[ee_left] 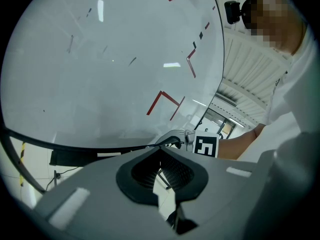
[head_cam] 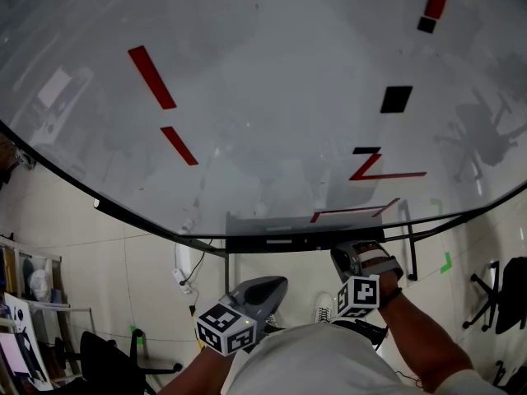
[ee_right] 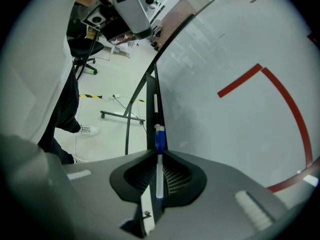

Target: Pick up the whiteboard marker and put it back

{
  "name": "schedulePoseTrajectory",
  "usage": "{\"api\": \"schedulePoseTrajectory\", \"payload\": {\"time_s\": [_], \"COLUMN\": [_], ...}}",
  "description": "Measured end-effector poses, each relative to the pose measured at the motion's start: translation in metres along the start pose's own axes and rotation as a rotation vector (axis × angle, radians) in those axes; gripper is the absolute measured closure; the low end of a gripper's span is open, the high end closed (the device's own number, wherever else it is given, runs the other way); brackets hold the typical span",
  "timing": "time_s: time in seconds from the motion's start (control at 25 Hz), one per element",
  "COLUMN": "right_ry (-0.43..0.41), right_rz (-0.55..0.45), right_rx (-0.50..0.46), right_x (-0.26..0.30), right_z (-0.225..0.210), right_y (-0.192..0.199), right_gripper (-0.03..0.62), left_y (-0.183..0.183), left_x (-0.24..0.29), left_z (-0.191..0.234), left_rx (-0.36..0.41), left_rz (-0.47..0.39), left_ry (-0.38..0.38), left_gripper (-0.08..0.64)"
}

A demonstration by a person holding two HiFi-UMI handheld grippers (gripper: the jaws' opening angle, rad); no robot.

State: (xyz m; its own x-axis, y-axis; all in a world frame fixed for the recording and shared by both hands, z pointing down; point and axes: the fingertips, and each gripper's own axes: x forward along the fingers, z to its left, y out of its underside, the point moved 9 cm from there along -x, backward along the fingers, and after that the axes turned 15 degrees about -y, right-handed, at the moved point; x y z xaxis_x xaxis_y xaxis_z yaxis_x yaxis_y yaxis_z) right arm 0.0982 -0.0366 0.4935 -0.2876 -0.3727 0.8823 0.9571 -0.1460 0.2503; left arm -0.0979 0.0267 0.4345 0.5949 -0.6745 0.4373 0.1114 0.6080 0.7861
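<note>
Whiteboard marker (ee_right: 158, 166): white barrel with a blue cap at the far end. It sits between your right tongs, by the tray under the board.
Right tongs (head_cam: 356, 253): clenched on the marker's barrel and held up close to the whiteboard's lower edge.
Left tongs (ee_left: 161, 156): drawn together with nothing between them. They hang lower, close to your body and well short of the board.
Tray (ee_right: 151, 104): narrow dark ledge running along the bottom of the whiteboard (head_cam: 263, 97).
Key relation: the marker's long axis runs along the tongs. In the right gripper view it lines up closely with the tray's length, cap pointing away from you. Your right hand is the nearer one and already carries the marker. Judged from this, the put-back calls for settling the barrel onto the ledge without turning it, then letting go.
Hidden: in the head view the right gripper covers the marker entirely. No view shows whether the barrel already touches the tray. A pale strip farther along the ledge is too small to identify.
</note>
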Motion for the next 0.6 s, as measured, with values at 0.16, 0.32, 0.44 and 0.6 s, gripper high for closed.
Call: {"api": "schedulePoseTrajectory", "payload": {"time_s": [0.16, 0.32, 0.44, 0.6], "right_ry": [0.002, 0.003, -0.001, -0.001], "right_rz": [0.022, 0.046, 0.058, 0.085], "right_rx": [-0.006, -0.013, -0.016, -0.031], "right_x": [0.002, 0.010, 0.013, 0.020], "right_z": [-0.004, -0.005, -0.005, -0.009], "right_y": [-0.001, 0.003, 0.002, 0.003], "right_gripper": [0.557, 0.557, 0.557, 0.557], "left_y": [0.001, 0.002, 0.004, 0.004], "left_x": [0.000, 0.000, -0.001, -0.002], "left_z": [-0.001, -0.003, -0.003, -0.003], "left_rx": [0.000, 0.003, 0.006, 0.004], "left_rz": [-0.002, 0.005, 0.013, 0.012], "left_ry": [0.002, 0.005, 0.007, 0.003], "left_gripper": [0.543, 0.543, 0.543, 0.543]}}
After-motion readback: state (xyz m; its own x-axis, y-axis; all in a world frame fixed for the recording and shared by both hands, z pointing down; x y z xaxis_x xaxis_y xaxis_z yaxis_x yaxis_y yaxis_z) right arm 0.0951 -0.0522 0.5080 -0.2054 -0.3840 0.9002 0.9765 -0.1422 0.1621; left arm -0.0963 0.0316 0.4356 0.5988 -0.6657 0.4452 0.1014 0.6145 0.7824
